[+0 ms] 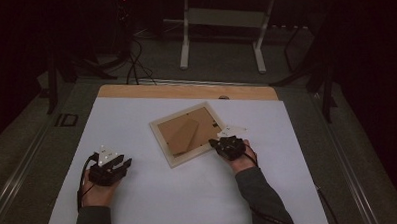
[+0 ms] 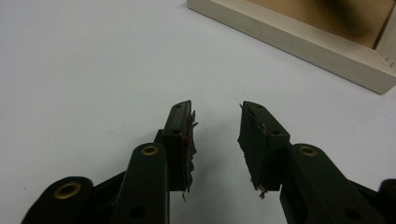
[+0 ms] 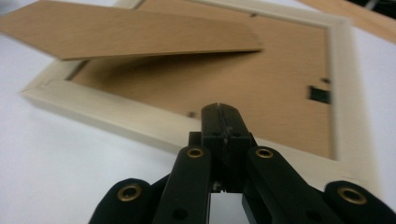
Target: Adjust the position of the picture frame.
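On the white tabletop, the pale wooden picture frame lies face-down, stand flap raised. Right claw, jaws together, meets its rim; left claw rests apart, empty. Next: work the backing free.

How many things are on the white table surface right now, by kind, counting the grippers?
Picture frames, lying face down, stand flap raised: 1
Grippers: 2, the left gripper with jaws apart and nothing between them, the right gripper shut at the frame's edge
Total: 3
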Motion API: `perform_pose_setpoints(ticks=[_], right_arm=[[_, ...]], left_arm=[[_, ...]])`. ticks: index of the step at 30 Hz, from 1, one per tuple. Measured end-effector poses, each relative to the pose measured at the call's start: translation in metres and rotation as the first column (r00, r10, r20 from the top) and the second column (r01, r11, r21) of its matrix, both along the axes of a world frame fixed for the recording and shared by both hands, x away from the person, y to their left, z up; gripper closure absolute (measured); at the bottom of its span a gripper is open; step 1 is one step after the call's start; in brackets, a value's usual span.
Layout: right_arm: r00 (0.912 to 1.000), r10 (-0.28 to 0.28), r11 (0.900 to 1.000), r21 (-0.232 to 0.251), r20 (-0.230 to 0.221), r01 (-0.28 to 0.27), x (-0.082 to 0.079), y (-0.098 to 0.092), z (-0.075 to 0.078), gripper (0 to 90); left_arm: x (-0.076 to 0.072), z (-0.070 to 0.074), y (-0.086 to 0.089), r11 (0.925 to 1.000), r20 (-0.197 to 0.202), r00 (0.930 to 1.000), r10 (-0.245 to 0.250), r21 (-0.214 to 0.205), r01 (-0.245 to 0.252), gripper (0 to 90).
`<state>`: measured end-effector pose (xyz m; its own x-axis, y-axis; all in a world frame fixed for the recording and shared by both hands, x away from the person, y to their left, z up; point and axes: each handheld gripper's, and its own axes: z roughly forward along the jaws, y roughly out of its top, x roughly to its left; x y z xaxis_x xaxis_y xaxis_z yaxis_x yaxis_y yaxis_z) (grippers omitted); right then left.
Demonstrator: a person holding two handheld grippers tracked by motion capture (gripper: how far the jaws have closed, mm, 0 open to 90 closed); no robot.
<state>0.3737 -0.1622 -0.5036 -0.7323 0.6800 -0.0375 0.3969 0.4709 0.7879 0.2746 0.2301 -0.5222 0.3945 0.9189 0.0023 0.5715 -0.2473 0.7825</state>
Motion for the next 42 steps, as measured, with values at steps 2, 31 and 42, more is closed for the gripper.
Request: perform_pose_setpoints(ticks=[2, 31, 42], right_arm=[[0.9998, -0.018, 0.9998, -0.001, 0.006, 0.018, 0.004, -0.006, 0.002, 90.0], [0.9711, -0.235, 0.9719, -0.008, -0.042, 0.235, 0.052, -0.043, -0.01, 90.0], [0.9478, -0.295, 0.9547, 0.005, -0.121, 0.298, 0.064, -0.059, -0.015, 90.0]], left_arm=[[0.0, 0.0, -0.001, 1.0, -0.003, 1.0, -0.007, -0.001, 0.007, 68.1], [0.008, -0.001, -0.026, 0.9979, -0.049, 0.9982, -0.035, 0.054, 0.037, 90.0], [0.019, 0.003, -0.031, 0.9986, -0.041, 0.9989, -0.021, 0.048, 0.023, 90.0]])
